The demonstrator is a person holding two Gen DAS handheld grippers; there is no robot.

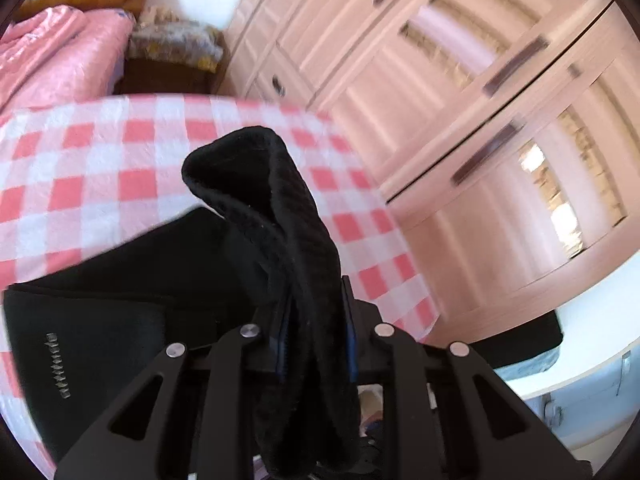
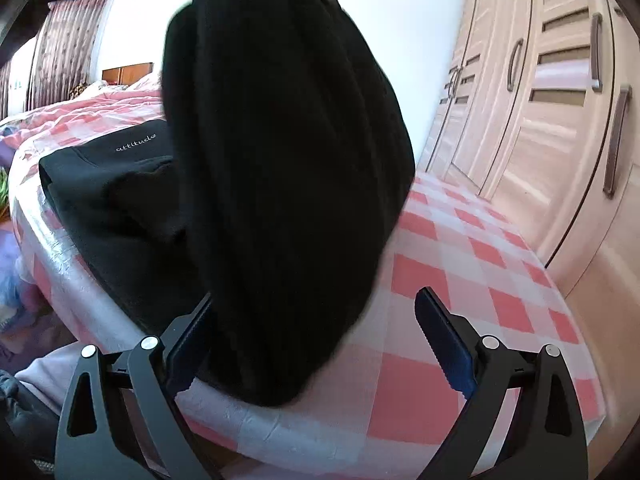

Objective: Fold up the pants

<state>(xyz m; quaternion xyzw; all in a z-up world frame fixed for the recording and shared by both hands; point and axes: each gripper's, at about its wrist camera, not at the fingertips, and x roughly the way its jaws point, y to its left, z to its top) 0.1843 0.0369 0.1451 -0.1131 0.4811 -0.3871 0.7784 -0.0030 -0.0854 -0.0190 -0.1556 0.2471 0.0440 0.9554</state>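
Observation:
The black pants (image 1: 120, 280) lie partly on a table with a red-and-white checked cloth (image 1: 100, 152). My left gripper (image 1: 312, 320) is shut on a ribbed black end of the pants (image 1: 280, 208), which sticks up between the fingers. In the right wrist view the lifted part of the pants (image 2: 280, 160) hangs in a bundle in front of the camera, above the folded part with the word "attitude" (image 2: 120, 176). My right gripper (image 2: 316, 340) is open, with its blue-padded fingers (image 2: 444, 344) on either side of the bundle's lower end, not closed on it.
Light wooden wardrobes (image 1: 460, 100) stand close beyond the table's far side, also in the right wrist view (image 2: 560, 120). A bed with pink bedding (image 1: 52, 52) lies at the back left. The checked table (image 2: 480, 280) extends to the right of the pants.

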